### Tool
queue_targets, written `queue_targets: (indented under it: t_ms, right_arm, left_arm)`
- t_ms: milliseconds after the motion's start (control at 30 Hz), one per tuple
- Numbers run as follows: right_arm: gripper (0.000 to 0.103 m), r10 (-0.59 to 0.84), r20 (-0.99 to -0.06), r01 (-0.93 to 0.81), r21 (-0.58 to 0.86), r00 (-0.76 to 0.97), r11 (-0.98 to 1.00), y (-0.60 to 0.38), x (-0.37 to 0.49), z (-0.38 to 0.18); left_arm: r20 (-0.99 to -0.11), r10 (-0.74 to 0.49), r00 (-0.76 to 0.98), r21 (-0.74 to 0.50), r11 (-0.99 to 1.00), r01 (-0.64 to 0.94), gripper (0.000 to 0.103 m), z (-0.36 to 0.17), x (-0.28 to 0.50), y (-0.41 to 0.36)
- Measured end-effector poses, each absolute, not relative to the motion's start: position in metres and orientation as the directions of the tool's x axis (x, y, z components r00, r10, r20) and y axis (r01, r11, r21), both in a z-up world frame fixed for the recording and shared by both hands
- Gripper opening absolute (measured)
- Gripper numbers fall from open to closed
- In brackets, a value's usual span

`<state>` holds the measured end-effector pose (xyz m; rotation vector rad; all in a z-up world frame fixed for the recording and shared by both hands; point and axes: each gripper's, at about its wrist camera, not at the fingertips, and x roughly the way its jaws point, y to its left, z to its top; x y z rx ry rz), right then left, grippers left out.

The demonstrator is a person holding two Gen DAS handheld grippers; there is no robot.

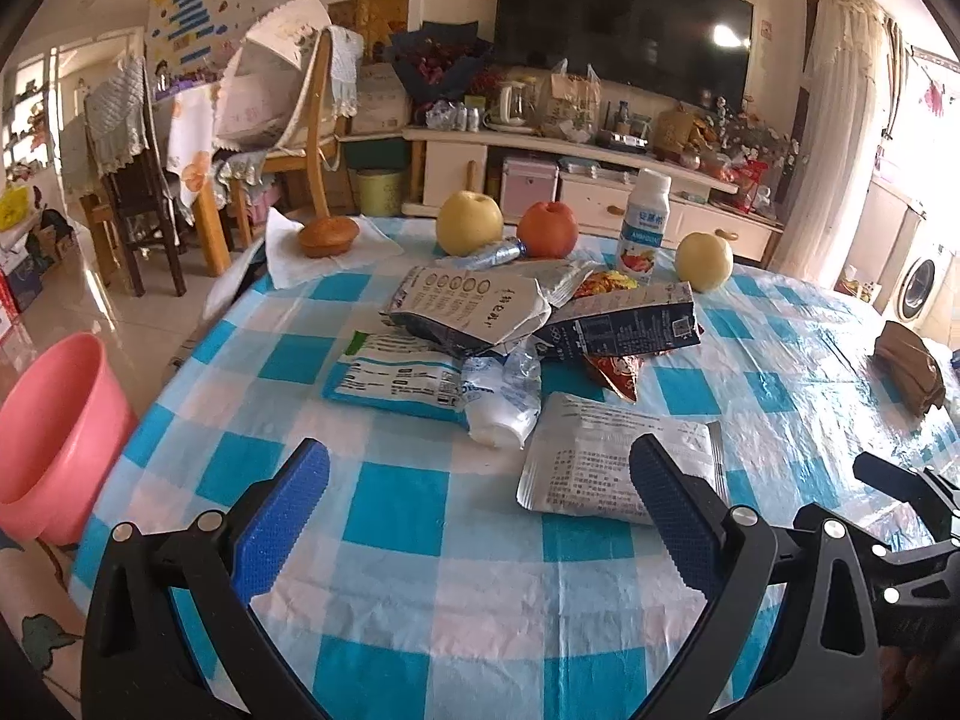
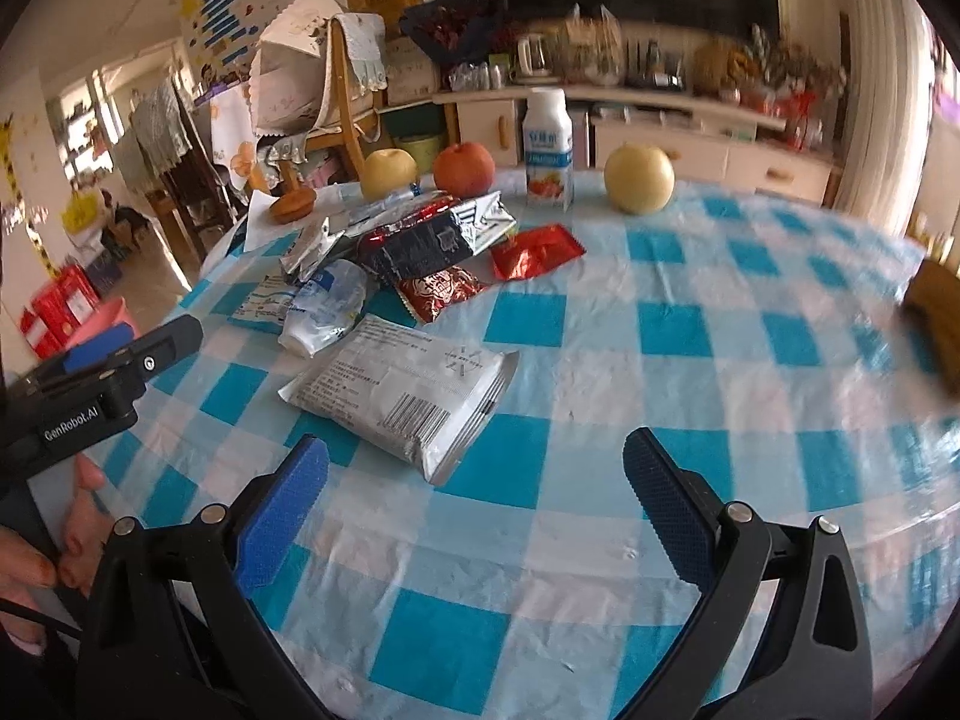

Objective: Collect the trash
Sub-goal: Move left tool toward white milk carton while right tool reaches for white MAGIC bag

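Both tongs stand wide and empty above the blue-and-white checked tablecloth (image 1: 480,600). The left gripper (image 1: 480,480) has its blue pads spread; the silver printed packet (image 1: 600,468) lies just beyond its right fingertip. From the right wrist, the right gripper (image 2: 477,468) gapes the same way, and that silver packet (image 2: 408,396), barcode facing up, sits just ahead between its tips, slightly left. At its left, the other tool's black body reads "GenRobot.AI", with a hand (image 2: 36,558) below it.

Further ahead lies the trash heap: a crushed clear plastic bottle (image 1: 501,402), a blue-and-white pouch (image 1: 396,381), a dark blue carton (image 1: 624,324), grey foil bags and red snack wrappers (image 2: 534,252); their small print is unreadable.

Beyond the heap stand a muffin (image 1: 329,235) on paper, two yellow apples, a red apple (image 1: 547,228) and a white drink bottle (image 1: 643,228) with a strawberry label. Left of the left tongs, off the table, sits a pink bucket (image 1: 54,432).
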<state>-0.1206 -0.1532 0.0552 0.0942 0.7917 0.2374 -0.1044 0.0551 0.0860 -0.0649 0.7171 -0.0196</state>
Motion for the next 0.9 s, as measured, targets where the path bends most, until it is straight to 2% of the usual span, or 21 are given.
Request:
queue_targets:
  t_ms: [167, 333, 467, 567, 633, 667, 700, 833, 900]
  right_arm:
    - [0.099, 0.288, -0.702, -0.200, 0.207, 0.652, 0.958, -0.151, -0.108, 0.048]
    - [0.099, 0.338, -0.709, -0.300, 0.185, 0.619, 0.936, -0.131, -0.095, 0.043]
    - [0.099, 0.371, -0.714, -0.402, 0.135, 0.594, 0.905, -0.111, -0.082, 0.040]
    - [0.097, 0.384, -0.724, -0.449, 0.114, 0.574, 0.886, -0.103, -0.068, 0.036]
    - [0.082, 0.388, -0.736, -0.460, 0.117, 0.555, 0.880, -0.101, -0.056, 0.031]
    - [0.069, 0.393, -0.744, -0.463, 0.128, 0.540, 0.877, -0.101, -0.048, 0.027]
    - [0.067, 0.393, -0.747, -0.461, 0.131, 0.536, 0.878, -0.102, -0.042, 0.025]
    - [0.069, 0.424, -0.746, -0.473, 0.165, 0.515, 0.866, -0.101, -0.020, 0.021]
    - [0.081, 0.427, -0.744, -0.472, 0.172, 0.513, 0.865, -0.100, -0.013, 0.018]
  left_arm:
    - [-0.691, -0.057, 0.721, -0.097, 0.995, -0.014, 0.099, 0.077, -0.082, 0.060]
    - [-0.714, -0.142, 0.686, -0.231, 0.972, -0.039, 0.099, 0.071, -0.052, 0.077]
    - [-0.686, -0.242, 0.687, -0.420, 0.902, -0.101, 0.099, 0.064, -0.027, 0.102]
    - [-0.685, -0.285, 0.671, -0.480, 0.869, -0.121, 0.098, 0.058, -0.005, 0.110]
    - [-0.686, -0.288, 0.668, -0.495, 0.858, -0.138, 0.098, 0.056, 0.012, 0.113]
    - [-0.686, -0.291, 0.667, -0.505, 0.851, -0.147, 0.098, 0.056, 0.019, 0.114]
    - [-0.686, -0.299, 0.664, -0.521, 0.839, -0.160, 0.098, 0.054, 0.029, 0.115]
    - [-0.704, -0.310, 0.638, -0.541, 0.817, -0.200, 0.098, 0.043, 0.056, 0.115]
    - [-0.721, -0.296, 0.627, -0.528, 0.821, -0.219, 0.098, 0.040, 0.066, 0.115]
